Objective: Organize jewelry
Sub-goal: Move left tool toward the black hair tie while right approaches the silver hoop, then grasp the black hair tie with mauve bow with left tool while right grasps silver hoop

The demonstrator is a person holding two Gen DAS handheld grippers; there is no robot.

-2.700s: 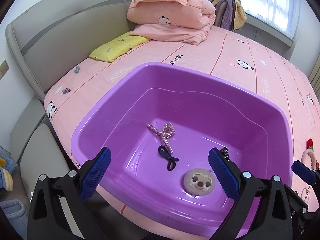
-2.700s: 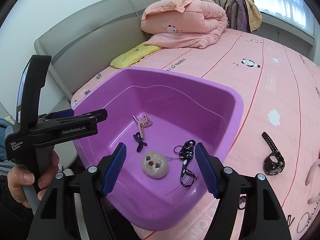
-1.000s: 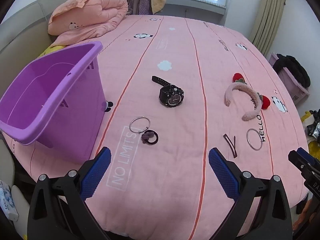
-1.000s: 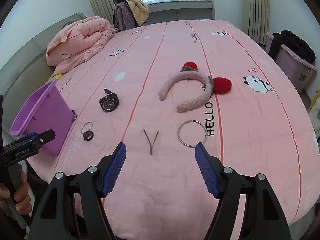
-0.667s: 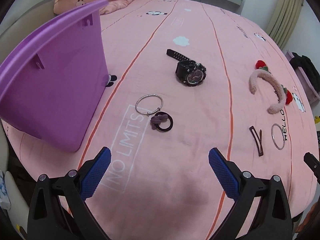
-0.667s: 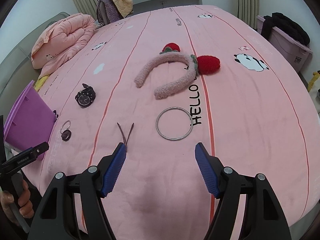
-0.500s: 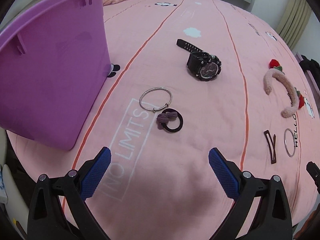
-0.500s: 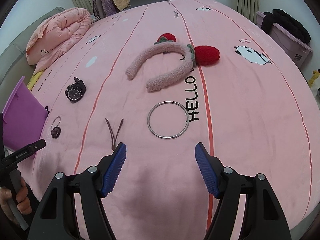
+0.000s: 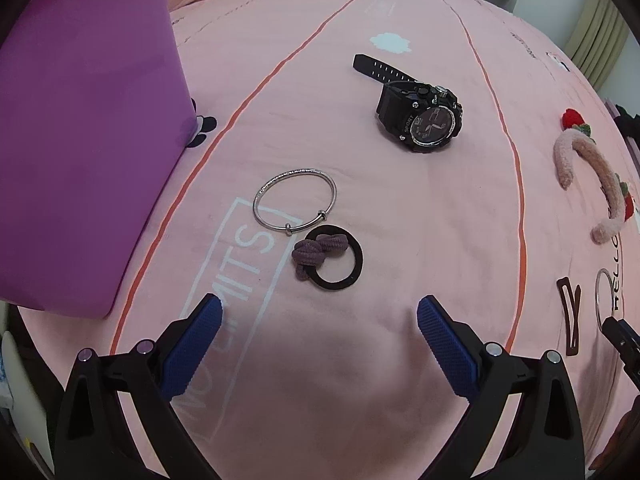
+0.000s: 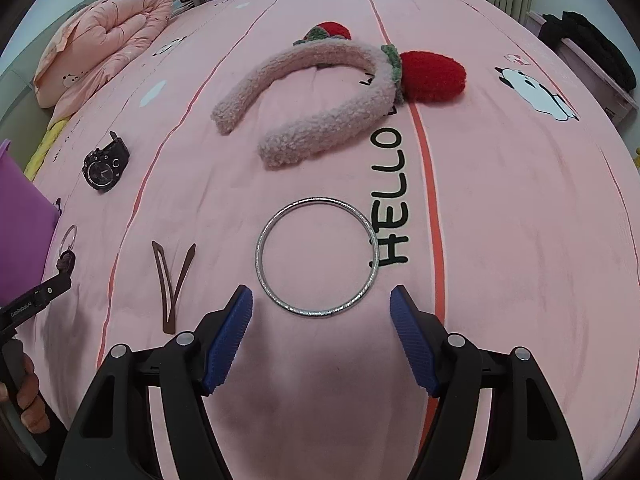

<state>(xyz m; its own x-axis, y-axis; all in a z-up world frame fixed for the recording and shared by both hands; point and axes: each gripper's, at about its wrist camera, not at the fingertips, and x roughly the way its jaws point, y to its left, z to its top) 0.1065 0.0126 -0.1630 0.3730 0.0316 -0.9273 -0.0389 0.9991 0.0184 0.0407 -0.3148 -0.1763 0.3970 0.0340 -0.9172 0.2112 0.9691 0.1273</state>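
Blue pads on the right gripper (image 10: 320,300) stand wide apart, holding nothing, just above a silver ring (image 10: 316,256) near the bed's (image 10: 500,220) front edge. The left gripper (image 9: 318,312) is spread too, empty, just before a black hair tie (image 9: 330,258) touching a thin silver bangle (image 9: 295,202) beside the purple tub (image 9: 80,140).

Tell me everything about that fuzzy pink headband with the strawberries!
The headband is a curved arch covered in fluffy, woolly-looking pink fabric. Two plush red strawberries with green knitted leaves sit on it, one near the top of the arch and a bigger one on its right side. It lies flat on the pink bedsheet, open ends toward the camera, just above the printed word HELLO. Nothing else touches it, and no gripper is near.
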